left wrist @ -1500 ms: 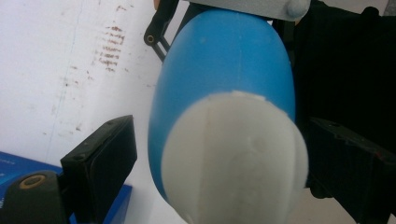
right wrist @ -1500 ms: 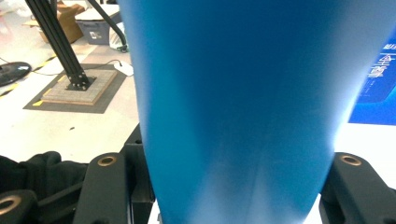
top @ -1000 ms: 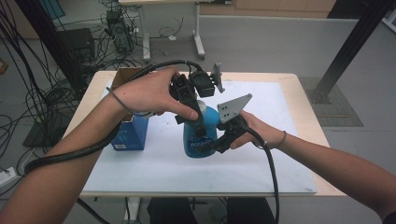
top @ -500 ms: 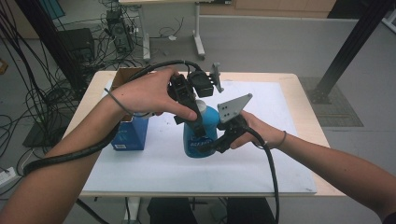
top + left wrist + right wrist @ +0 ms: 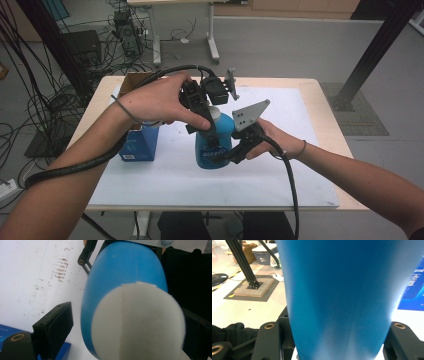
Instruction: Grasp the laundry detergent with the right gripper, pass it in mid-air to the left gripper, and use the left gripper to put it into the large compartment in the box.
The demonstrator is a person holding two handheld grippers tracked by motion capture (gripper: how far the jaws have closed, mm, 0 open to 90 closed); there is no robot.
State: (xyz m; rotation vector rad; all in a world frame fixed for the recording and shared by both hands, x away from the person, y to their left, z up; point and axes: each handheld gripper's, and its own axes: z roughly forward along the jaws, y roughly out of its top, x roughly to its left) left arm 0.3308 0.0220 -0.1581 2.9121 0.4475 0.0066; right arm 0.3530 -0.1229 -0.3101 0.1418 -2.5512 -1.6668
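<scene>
A blue bottle with a white cap stands upright on the white mat at mid-table. My right gripper comes in from the right and is shut on the bottle's lower body; in the right gripper view the blue wall presses between both jaws. My left gripper reaches down from above and is open around the cap. In the left gripper view the cap sits between the jaws, with a gap beside one black finger.
A blue carton stands on the mat just left of the bottle. An open cardboard box sits at the table's back left corner. Cables and desk legs lie on the floor beyond the table.
</scene>
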